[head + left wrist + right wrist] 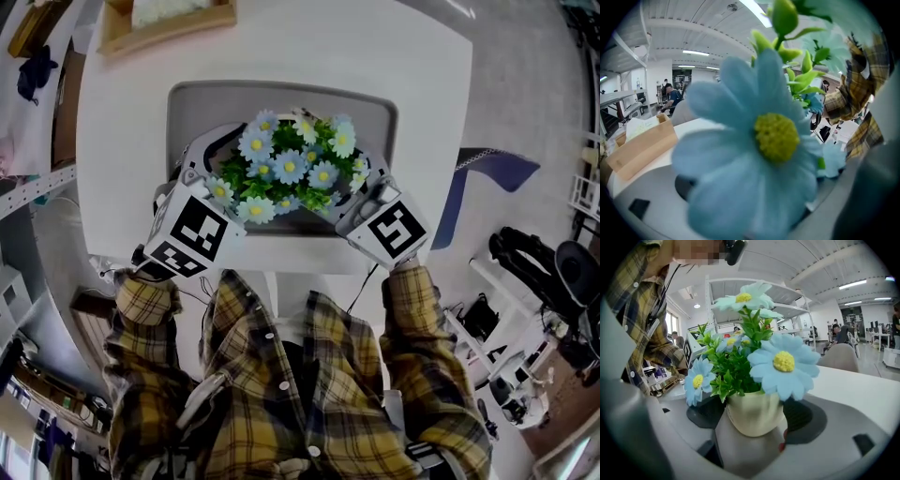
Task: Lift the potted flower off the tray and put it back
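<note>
Down on the white table (122,141) lies a grey tray (187,108), and the potted flower (291,169) stands over the middle of it, with the two grippers closing it in from the near side. The left gripper (211,159) comes in at the plant's left and the right gripper (367,183) at its right, each with its marker cube toward the person, whose plaid sleeves (422,309) fill the lower part of the head view.

Seen from the right gripper view, the cream pot (754,413) sits squarely between that gripper's jaws. A dark round pad (705,413) lies against its left flank and a matching one against its right, so the jaws are drawn in on the pot. Grey surface shows just under the pot's base, but whether the base rests on the tray or hangs just clear of it cannot be told.

Seen from the left gripper view, one large blue daisy (759,154) hangs right before the camera and fills the gap. One dark pad (686,185) shows on the left jaw, and the other jaw is a grey blur far off at the lower right, so these jaws stand wide apart with blossoms between them. The pot itself is covered by the bloom there.

A wooden box (169,23) sits at the table's far edge, well apart from the tray.
</note>
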A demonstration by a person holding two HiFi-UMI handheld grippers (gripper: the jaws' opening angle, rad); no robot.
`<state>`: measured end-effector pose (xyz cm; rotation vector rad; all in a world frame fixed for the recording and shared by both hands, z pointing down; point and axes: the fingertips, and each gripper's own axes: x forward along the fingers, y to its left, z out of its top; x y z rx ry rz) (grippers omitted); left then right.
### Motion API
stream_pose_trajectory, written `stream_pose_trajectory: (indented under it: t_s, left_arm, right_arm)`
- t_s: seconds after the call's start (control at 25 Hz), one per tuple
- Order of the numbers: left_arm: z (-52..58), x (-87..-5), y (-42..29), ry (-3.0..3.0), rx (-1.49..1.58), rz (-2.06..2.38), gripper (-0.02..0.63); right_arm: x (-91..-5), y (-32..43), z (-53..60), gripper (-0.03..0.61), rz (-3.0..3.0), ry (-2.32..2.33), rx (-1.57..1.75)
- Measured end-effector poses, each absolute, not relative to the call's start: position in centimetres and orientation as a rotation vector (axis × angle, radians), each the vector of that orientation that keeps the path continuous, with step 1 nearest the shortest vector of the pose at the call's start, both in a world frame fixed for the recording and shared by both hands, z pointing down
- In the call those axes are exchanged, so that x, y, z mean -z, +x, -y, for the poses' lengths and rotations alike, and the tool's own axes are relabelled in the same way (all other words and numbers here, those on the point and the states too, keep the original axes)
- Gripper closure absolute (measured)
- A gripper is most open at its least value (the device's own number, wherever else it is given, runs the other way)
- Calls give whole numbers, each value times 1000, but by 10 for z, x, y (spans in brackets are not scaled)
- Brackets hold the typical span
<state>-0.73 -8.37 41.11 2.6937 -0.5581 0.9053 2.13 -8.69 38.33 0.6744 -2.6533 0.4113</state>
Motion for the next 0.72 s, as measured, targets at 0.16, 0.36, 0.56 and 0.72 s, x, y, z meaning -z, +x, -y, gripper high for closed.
stream_pose_trajectory:
  t_s: [0.16, 0.36, 0.56, 0.72]
  left_arm:
    - [86, -412, -8, 2720, -909, 571, 199]
    - [91, -414, -12, 2739, -928, 583, 199]
    - [91, -417, -8, 2767, -953, 597, 199]
    - [91, -417, -7, 2785, -942, 608, 199]
  right_arm:
    - [-385, 19, 89, 209, 2654, 672, -375]
    - [-387, 15, 93, 209, 2645, 669, -339]
    - [-391, 19, 93, 209, 2635, 674, -290]
    - [-391, 20, 92, 209, 2646, 695, -281]
